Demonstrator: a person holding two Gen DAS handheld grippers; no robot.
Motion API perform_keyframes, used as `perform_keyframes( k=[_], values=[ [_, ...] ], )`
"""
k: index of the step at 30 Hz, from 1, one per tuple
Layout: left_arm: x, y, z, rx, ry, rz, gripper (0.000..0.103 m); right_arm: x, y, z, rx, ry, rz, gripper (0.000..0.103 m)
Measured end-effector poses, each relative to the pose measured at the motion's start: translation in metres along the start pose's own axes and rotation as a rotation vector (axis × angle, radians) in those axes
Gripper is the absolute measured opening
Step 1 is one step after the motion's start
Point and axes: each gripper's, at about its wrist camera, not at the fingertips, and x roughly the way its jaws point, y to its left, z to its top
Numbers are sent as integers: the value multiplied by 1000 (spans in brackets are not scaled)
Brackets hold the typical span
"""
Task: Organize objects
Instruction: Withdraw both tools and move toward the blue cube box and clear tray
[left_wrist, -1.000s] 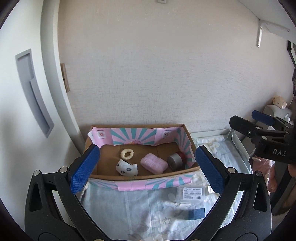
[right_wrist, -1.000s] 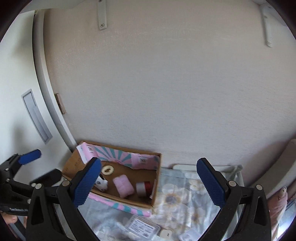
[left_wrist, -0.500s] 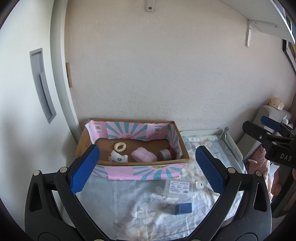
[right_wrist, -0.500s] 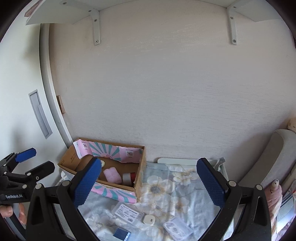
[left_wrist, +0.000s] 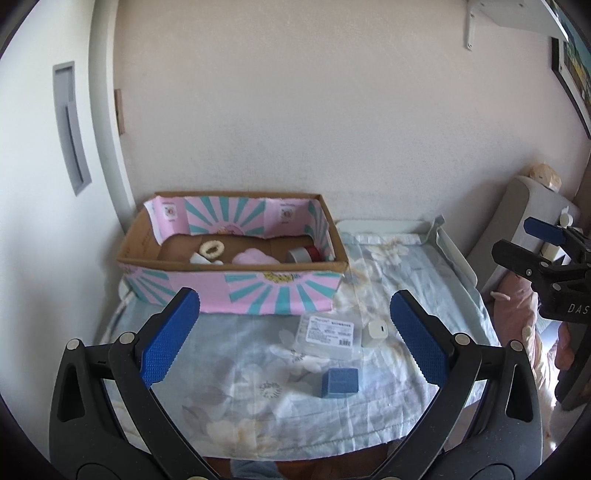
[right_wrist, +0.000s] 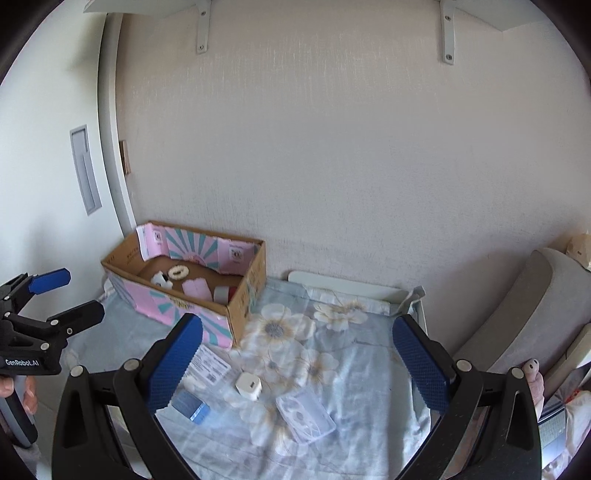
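Note:
A pink and teal cardboard box (left_wrist: 258, 297) stands at the back left of the flowered cloth (left_wrist: 258, 369), also in the right wrist view (right_wrist: 236, 306). It holds a white ring (left_wrist: 211, 248), a pink bundle (left_wrist: 255, 256) and a grey tape roll (left_wrist: 298, 254). On the cloth lie a clear labelled packet (left_wrist: 328, 334), a white charger cube (left_wrist: 376, 333), a blue box (left_wrist: 340, 383) and a clear plastic case (right_wrist: 306, 416). My left gripper (left_wrist: 295, 339) is open and empty above the cloth. My right gripper (right_wrist: 297, 363) is open and empty, held higher.
A white wall rises behind the box. A white tray rim (right_wrist: 343, 286) edges the cloth at the back. A grey cushioned seat (right_wrist: 524, 317) stands to the right. Shelf brackets (right_wrist: 201, 26) hang above.
Both grippers have pulled back and up from the box. More of the cloth and the loose items now show. Both stay open.

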Motion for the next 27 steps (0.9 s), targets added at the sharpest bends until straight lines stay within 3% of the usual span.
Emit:
perform_keyframes(
  k=[16,22,27],
  values=[
    [96,-37,-110,53,169,-90,101,89,-18,-117,-53,168,44,103],
    [117,-46,-132,58,185,-113,94,124,-16,-141,-122,187,79,102],
    [128,-46,-135,57,195,-124,78,139,-12,-144,-164,202,112,98]
  ],
)
